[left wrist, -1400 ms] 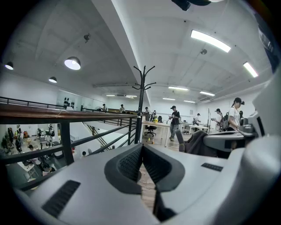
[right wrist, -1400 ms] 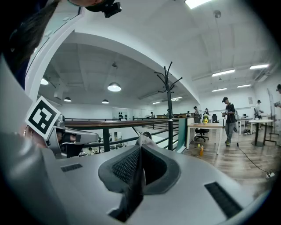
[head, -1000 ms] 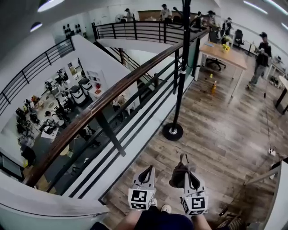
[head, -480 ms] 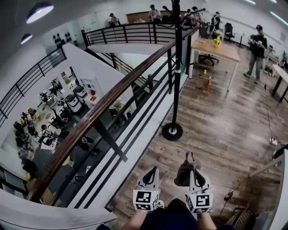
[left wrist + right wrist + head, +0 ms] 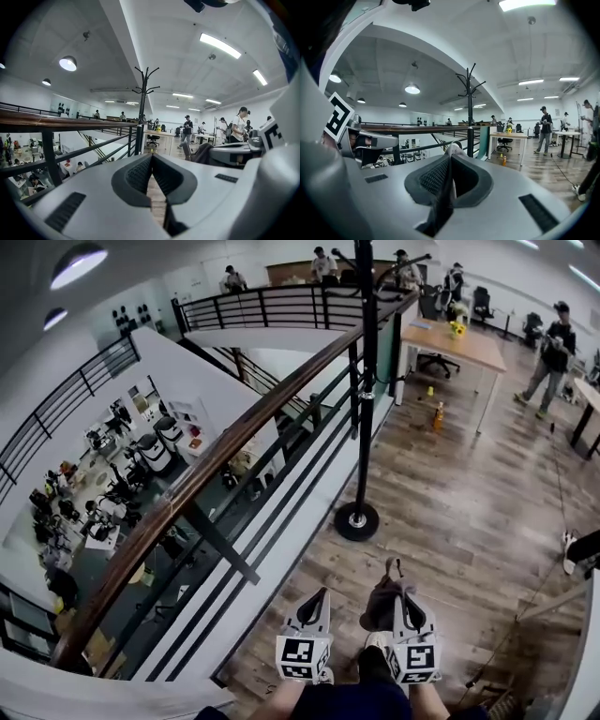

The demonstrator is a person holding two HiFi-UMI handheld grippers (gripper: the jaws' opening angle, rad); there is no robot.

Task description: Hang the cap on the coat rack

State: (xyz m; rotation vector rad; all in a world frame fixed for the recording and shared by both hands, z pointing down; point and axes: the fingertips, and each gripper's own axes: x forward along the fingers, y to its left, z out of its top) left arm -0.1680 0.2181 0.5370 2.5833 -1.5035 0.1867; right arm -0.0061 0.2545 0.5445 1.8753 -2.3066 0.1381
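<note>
Left hand-held gripper (image 5: 317, 604): jaws pressed together with nothing between them; held level with the right one, pointing toward the rack.
Right hand-held gripper (image 5: 398, 601): jaws narrow, clamped on a fold of the cap.
Cap (image 5: 378, 604): dark brown and bunched. It hangs at the inner side of the right hand-held gripper, between the two grippers and clear of the left one. In the right gripper view a pale edge pokes out past the jaw tips (image 5: 452, 149).
Coat rack (image 5: 364, 381): black pole, upright on a round base, with branching hooks at the top. It stands ahead of both hand-held grippers, well apart from the cap.
Railing (image 5: 234, 442): wooden handrail on black bars, ahead and to the left of the left hand-held gripper; it passes just beside the rack.
Floor (image 5: 450, 512): wood planks under and ahead of both grippers.
Desk (image 5: 459, 345): beyond the rack, ahead-right of the right hand-held gripper.
Person (image 5: 553, 352): standing far ahead-right, past the desk.
</note>
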